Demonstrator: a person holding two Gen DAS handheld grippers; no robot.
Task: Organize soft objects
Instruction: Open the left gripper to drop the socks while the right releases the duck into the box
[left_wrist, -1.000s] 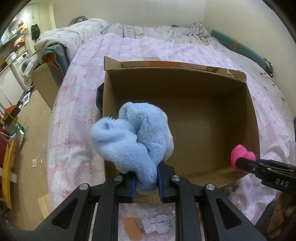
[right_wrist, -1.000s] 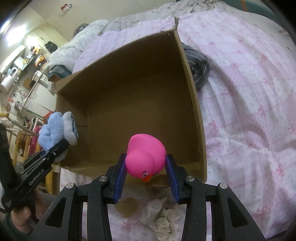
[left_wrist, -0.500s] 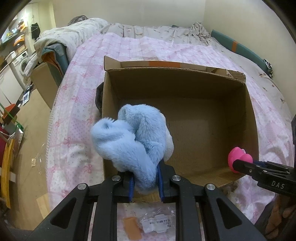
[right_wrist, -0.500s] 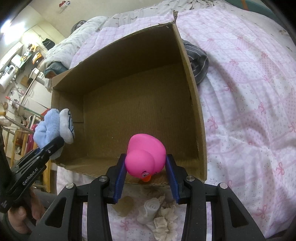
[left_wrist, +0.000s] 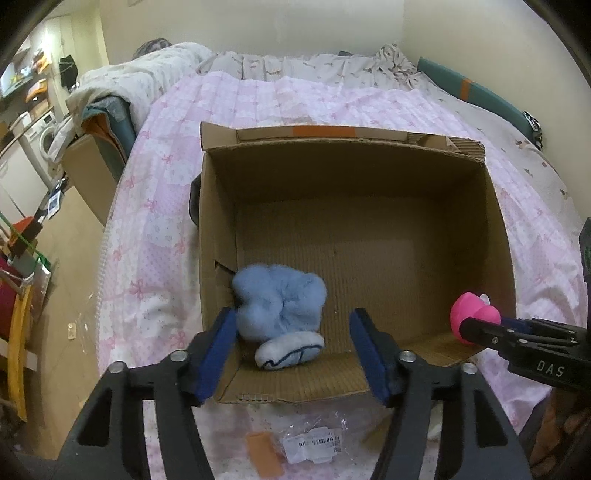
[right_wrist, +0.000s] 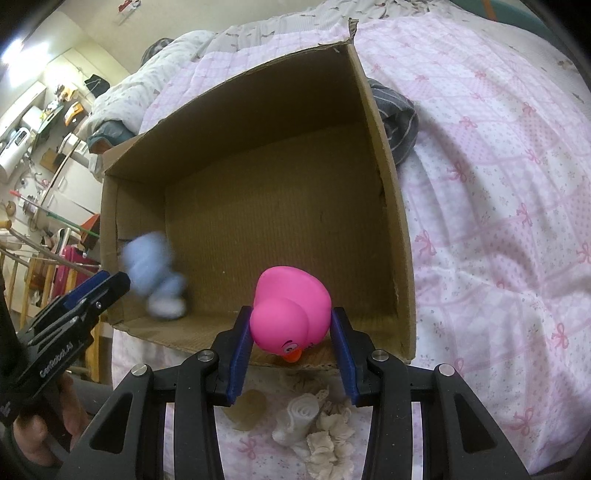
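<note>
Pink bow-print bedspread (left_wrist: 155, 229), clear barcoded packet (left_wrist: 314, 445), dark striped cloth (right_wrist: 400, 125), washing machine (left_wrist: 44, 138)

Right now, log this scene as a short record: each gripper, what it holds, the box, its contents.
left gripper: open, holding nothing, at the box's near left corner
right gripper: shut on the pink duck, above the near rim
cardboard box: open-topped, on the pink bedspread
box contents: blue plush toy, near left corner, motion-blurred in the right wrist view
outside the box: dark cloth against its far side
</note>
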